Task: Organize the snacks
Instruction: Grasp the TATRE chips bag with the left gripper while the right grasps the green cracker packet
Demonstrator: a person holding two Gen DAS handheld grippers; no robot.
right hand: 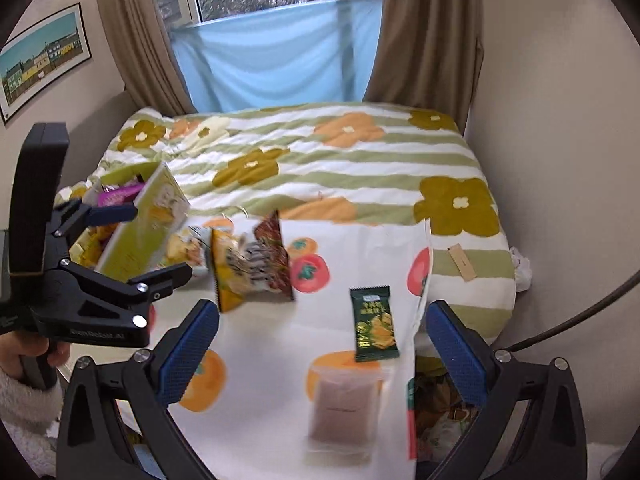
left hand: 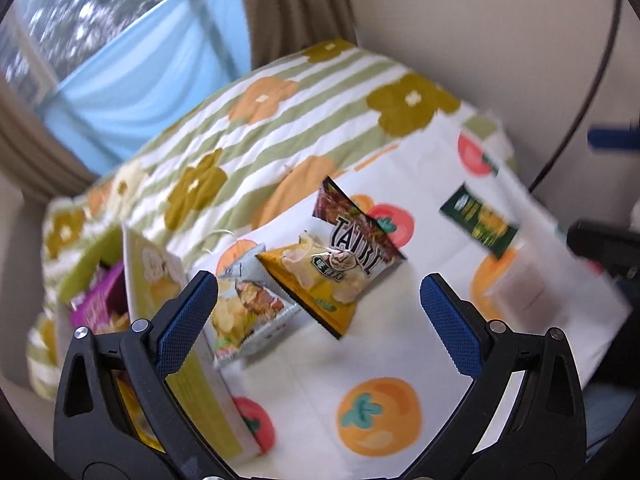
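Brown curtains (right hand: 424, 32) and a blue cloth (right hand: 276, 52) over the window stand behind the bed (right hand: 360, 160), which carries a striped, flowered quilt and, nearer us, a white cloth (right hand: 360, 256) printed with orange and red fruit. We see our left gripper (left hand: 318, 300) with its blue-padded fingers spread wide and nothing between them, over that cloth. Ahead of it a yellow chip bag (left hand: 316, 280) and a dark brown bag (left hand: 360, 232) overlap, blurred, and we cannot tell whether they rest on the cloth. A grey chip bag (left hand: 248, 312) lies just beside them, against the yellow-green box (left hand: 160, 280) that holds more snacks, including a purple packet (left hand: 100, 300). Our right gripper (right hand: 322, 328) is likewise spread and empty. Between its fingers, farther off, lie a dark green packet (right hand: 374, 324) and, nearer, a translucent pale packet (right hand: 344, 404), both on the cloth, well apart from the box.
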